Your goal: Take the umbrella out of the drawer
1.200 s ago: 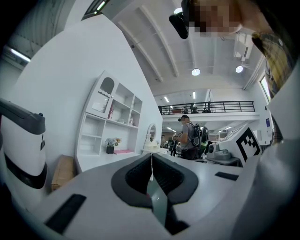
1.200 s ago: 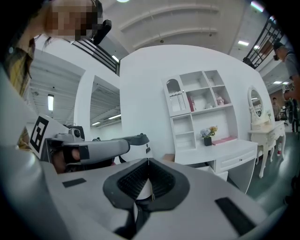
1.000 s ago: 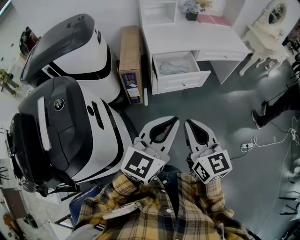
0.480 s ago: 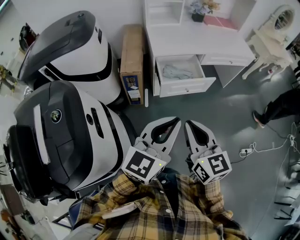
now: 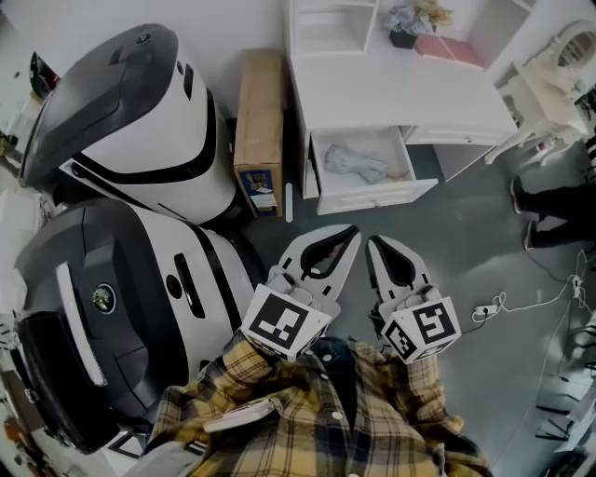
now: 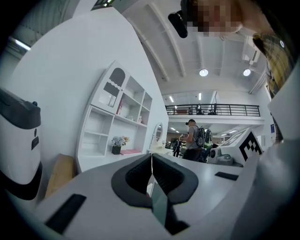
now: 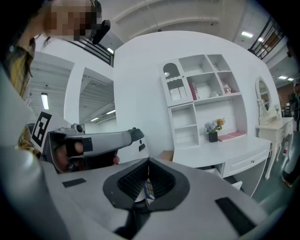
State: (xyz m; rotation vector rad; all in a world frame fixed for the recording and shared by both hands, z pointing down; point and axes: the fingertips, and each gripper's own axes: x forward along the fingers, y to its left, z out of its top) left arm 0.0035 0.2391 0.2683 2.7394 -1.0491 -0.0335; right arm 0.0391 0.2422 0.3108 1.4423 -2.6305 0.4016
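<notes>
Umbrella (image 5: 352,163), as I judge the pale folded bundle to be, lies inside the open drawer (image 5: 377,197), well apart from both claws. Nearest you, just past your plaid shirt (image 5: 307,419), the left claw (image 5: 350,233) and right claw (image 5: 372,242) hang side by side over the grey floor, both pointing toward the drawer. Each gripper view shows its jaws pressed together with nothing between them, so you hold nothing.

For this approach, carry the claws straight toward the drawer front. Part the jaws of whichever claw you mean to use before it crosses the rim. Come in over the front panel rather than against it, and aim for the bundle's middle, since soft fabric will probably slip if pinched by an edge.

On your left, two big white-and-black machines (image 5: 130,279) crowd the path. A cardboard box (image 5: 258,121) stands between them and the white surface (image 5: 400,88), close to the drawer's left side, so keep the left claw off it. A cable (image 5: 503,303) lies on the floor to the right, and a person's legs (image 5: 559,200) show beyond it. Farthest back, a flower pot (image 5: 410,23) and a pink book (image 5: 452,48) sit on the surface.
</notes>
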